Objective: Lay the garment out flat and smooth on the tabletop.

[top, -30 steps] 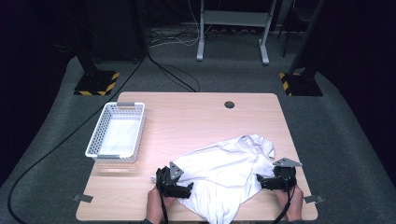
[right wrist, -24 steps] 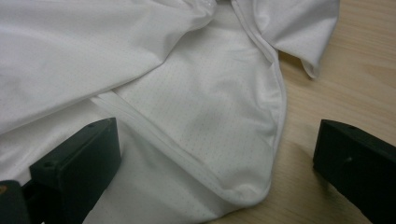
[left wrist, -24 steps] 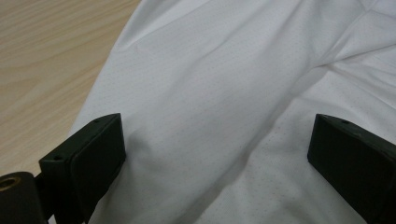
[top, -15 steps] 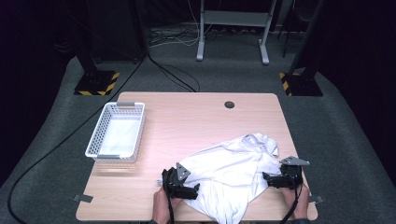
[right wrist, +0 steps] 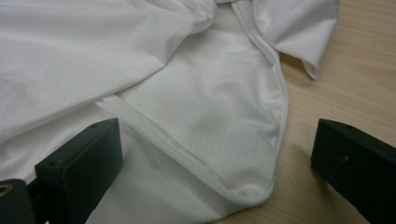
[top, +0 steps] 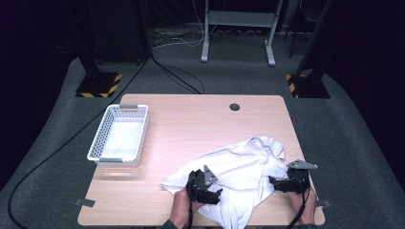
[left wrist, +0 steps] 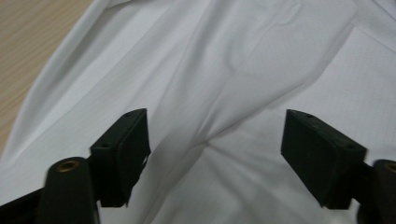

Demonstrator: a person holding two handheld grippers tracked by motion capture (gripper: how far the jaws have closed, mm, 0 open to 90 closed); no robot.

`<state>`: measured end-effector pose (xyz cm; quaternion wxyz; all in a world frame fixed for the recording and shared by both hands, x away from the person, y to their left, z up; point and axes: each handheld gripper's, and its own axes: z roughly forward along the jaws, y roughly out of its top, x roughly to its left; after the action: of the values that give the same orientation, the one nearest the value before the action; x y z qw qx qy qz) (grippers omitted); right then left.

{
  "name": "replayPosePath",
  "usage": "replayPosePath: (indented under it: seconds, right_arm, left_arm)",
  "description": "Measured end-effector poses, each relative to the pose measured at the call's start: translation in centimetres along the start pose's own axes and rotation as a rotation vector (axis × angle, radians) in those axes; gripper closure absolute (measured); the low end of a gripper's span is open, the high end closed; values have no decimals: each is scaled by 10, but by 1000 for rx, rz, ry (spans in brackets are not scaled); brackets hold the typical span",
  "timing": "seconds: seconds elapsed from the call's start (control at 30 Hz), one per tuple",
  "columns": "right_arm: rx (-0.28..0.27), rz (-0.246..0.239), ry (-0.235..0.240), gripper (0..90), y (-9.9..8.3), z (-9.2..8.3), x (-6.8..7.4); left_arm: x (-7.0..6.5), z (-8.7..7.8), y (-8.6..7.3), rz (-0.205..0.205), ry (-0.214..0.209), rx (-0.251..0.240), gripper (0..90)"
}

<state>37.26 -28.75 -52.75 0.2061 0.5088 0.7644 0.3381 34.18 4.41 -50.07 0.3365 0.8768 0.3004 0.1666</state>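
Crumpled white mesh-fabric shirt [top: 239, 171] spread lower centre-right of the light wooden table [top: 191, 119]. Left gripper [left wrist: 215, 140] just been closing, nothing pinched yet, probably. Right gripper [right wrist: 215, 163] wide open over the hem. Could easily grab two layers and bunch everything.

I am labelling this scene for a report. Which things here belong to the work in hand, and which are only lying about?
Part of the work:
- white garment, crumpled on the table
- left gripper, jaws open over the cloth, just been closing
- right gripper, jaws open at the garment's edge

Lying about:
- white basket, apart at the left
- cables on the floor
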Motion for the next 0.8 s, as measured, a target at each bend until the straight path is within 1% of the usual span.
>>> replayPosePath:
  seconds: [0.07, 0.1, 0.13, 0.17, 0.2, 0.23, 0.27, 0.33, 0.43, 0.5, 0.6, 0.63, 0.67, 0.7, 0.73, 0.8]
  right_arm:
    - [-1, -1, 4, 14, 0, 0, 0]
    - [-2, -1, 6, 14, 0, 0, 0]
    - [-1, 0, 8, 15, 0, 0, 0]
    - [-2, 1, 9, 15, 0, 0, -1]
    - [-3, 2, 10, 15, 0, 0, -1]
    - [-2, 3, 11, 15, 0, 0, -1]
    - [-3, 3, 12, 17, 0, 0, -1]
    - [-4, 2, 15, 17, 0, 0, -1]
    - [-6, 2, 17, 19, 0, 0, -1]
    - [-7, 4, 18, 20, 0, -1, -2]
    - [-8, 5, 17, 23, 0, -1, -2]
    - [-8, 5, 17, 23, 0, -1, -2]
    - [-8, 5, 17, 23, 0, -1, -2]
    - [-8, 5, 17, 23, 0, -1, -2]
    - [-8, 5, 17, 23, 0, -1, -2]
    - [-8, 5, 16, 24, 0, -1, -2]
  left_arm:
    - [-6, 10, 10, 23, -2, 28, 280]
    - [-8, 15, 13, 25, -3, 41, 319]
    - [-8, 20, 15, 17, 0, 57, 338]
    - [-8, 23, 16, 3, 3, 66, 377]
    - [-5, 25, 16, -30, -22, 60, 421]
    - [-2, 26, 16, -60, -33, 60, 466]
    - [-1, 25, 15, -74, -30, 53, 507]
    - [2, 24, 14, -90, -25, 47, 602]
    - [3, 21, 13, -91, -30, 39, 696]
    - [3, 19, 14, -85, -31, 29, 712]
    - [4, 17, 14, -82, -31, 19, 710]
    - [5, 16, 14, -82, -22, 21, 668]
    - [5, 16, 14, -81, -19, 30, 596]
    - [5, 17, 14, -80, -25, 32, 584]
    - [5, 17, 14, -79, -24, 34, 587]
    - [4, 17, 14, -74, -24, 29, 629]
